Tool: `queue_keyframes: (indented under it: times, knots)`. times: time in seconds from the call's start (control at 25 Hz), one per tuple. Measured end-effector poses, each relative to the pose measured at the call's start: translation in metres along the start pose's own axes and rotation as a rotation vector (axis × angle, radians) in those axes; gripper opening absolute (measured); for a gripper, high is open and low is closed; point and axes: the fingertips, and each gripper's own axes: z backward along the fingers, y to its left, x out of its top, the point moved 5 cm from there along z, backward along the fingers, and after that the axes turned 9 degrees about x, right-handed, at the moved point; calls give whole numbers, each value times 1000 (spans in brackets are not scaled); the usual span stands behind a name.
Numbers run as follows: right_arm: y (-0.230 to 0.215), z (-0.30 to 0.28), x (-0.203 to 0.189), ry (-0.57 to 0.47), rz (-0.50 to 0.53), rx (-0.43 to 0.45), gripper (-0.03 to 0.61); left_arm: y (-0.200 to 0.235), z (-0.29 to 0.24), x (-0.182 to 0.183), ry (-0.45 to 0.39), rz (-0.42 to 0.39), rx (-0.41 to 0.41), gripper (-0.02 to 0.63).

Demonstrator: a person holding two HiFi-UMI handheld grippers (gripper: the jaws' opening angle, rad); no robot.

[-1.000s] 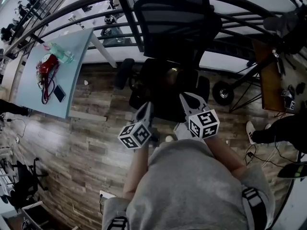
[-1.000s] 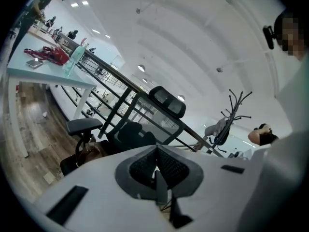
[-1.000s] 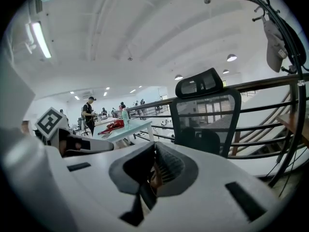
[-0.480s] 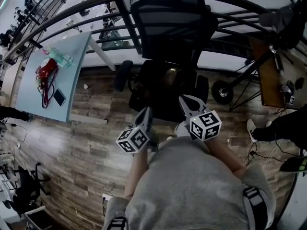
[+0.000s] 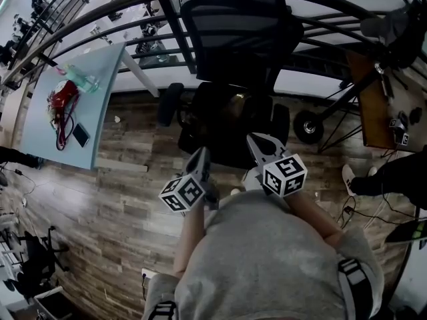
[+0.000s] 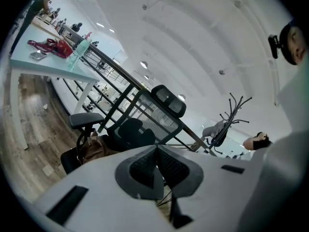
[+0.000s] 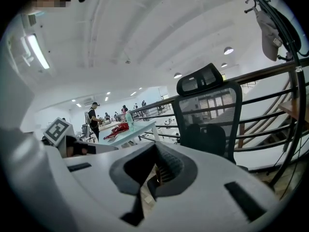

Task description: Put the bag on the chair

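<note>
The bag [image 6: 94,149] is judged already laid on the chair [image 5: 240,39] just ahead of the left gripper [image 5: 202,156] and right gripper [image 5: 257,141], both pressed together, empty.

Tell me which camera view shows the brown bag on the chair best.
The left gripper view: the brown bag sits on the chair seat, beside the armrest. The head view gives only a dim brownish patch on the seat. In the right gripper view, the right gripper itself hides the seat.
</note>
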Motion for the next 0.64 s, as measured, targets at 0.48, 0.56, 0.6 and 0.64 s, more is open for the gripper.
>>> queue_keyframes:
  times: [0.48, 0.56, 0.6, 0.64]
  knots:
    - [4, -3, -2, 1, -16, 47, 3, 0, 0, 2, -16, 13, 3, 4]
    - [5, -3, -2, 2, -16, 48, 3, 0, 0, 1, -11, 14, 3, 5]
    - [5, -2, -2, 3, -17, 48, 3, 0, 0, 0, -9, 14, 4, 3]
    - [5, -2, -3, 5, -18, 48, 3, 1, 0, -1, -6, 15, 4, 5]
